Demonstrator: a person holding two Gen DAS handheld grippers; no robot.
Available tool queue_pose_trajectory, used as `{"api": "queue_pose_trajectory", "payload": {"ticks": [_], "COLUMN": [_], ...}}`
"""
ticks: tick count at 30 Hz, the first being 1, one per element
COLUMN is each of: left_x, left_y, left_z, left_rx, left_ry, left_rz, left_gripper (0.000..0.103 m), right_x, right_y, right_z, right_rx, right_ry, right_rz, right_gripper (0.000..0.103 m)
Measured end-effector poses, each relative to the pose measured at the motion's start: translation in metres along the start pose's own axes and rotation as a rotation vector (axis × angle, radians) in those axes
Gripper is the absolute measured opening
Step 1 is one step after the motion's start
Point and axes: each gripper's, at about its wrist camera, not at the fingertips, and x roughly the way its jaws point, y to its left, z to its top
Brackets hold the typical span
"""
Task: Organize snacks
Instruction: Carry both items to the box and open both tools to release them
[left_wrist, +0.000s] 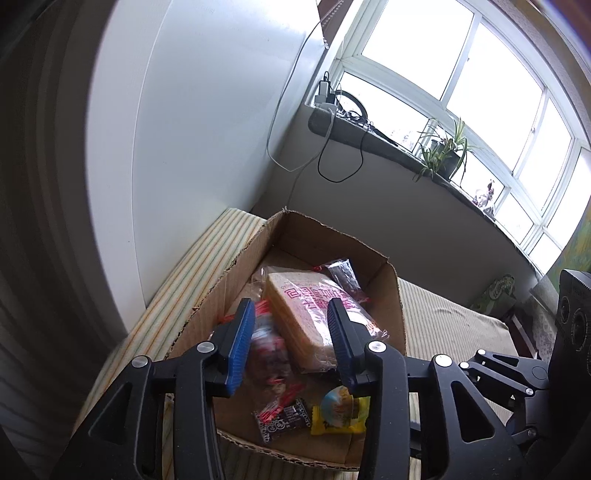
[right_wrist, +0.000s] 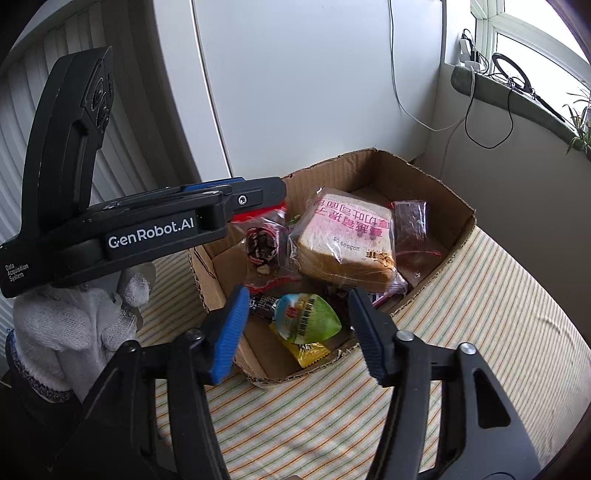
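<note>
An open cardboard box (left_wrist: 391, 295) (right_wrist: 458, 229) stands on a striped cloth and holds several snacks. A bagged loaf of sliced bread (left_wrist: 314, 317) (right_wrist: 347, 243) with pink print lies in the middle. A clear bag with red seal (left_wrist: 266, 350) (right_wrist: 260, 245) lies beside it, blurred in the left wrist view. A yellow packet (left_wrist: 340, 415) (right_wrist: 306, 352) and a green-lidded jelly cup (right_wrist: 306, 317) lie near the front. My left gripper (left_wrist: 291, 343) (right_wrist: 258, 199) is open above the box. My right gripper (right_wrist: 295, 332) is open over the box's near edge.
A striped cloth (right_wrist: 480, 325) covers the surface under the box. A white wall panel (right_wrist: 314, 74) stands behind. A window sill (left_wrist: 406, 151) carries cables, a charger and a potted plant (left_wrist: 447, 155). A gloved hand (right_wrist: 74, 325) holds the left gripper.
</note>
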Motion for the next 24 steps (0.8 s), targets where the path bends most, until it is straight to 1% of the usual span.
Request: {"api": "queue_pose_trajectory", "payload": {"ticks": [5, 11, 19, 24], "left_x": [0.0, 0.0, -0.003, -0.001], "left_y": [-0.003, -0.01, -0.026, -0.045], "left_z": [0.001, 0.002, 0.001, -0.001], "left_rx": [0.001, 0.015, 0.05, 0.087], "left_ry": [-0.002, 0.0, -0.003, 0.01], "left_rz": [-0.006, -0.024, -0.056, -0.088], "left_gripper": [0.042, 0.042, 0.043, 0.043], "right_x": [-0.007, -0.017, -0.041, -0.055], "right_y": [-0.003, -0.017, -0.06, -0.097], "right_z": [-0.001, -0.009, -0.026, -0.042], "right_rx": [-0.002, 0.015, 0.091, 0.164], "right_ry": [0.0, 0.002, 0.004, 0.023], "right_rz": [-0.02, -0.071, -0.118, -0.144], "right_gripper": [0.061, 0.062, 0.062, 0.062]}}
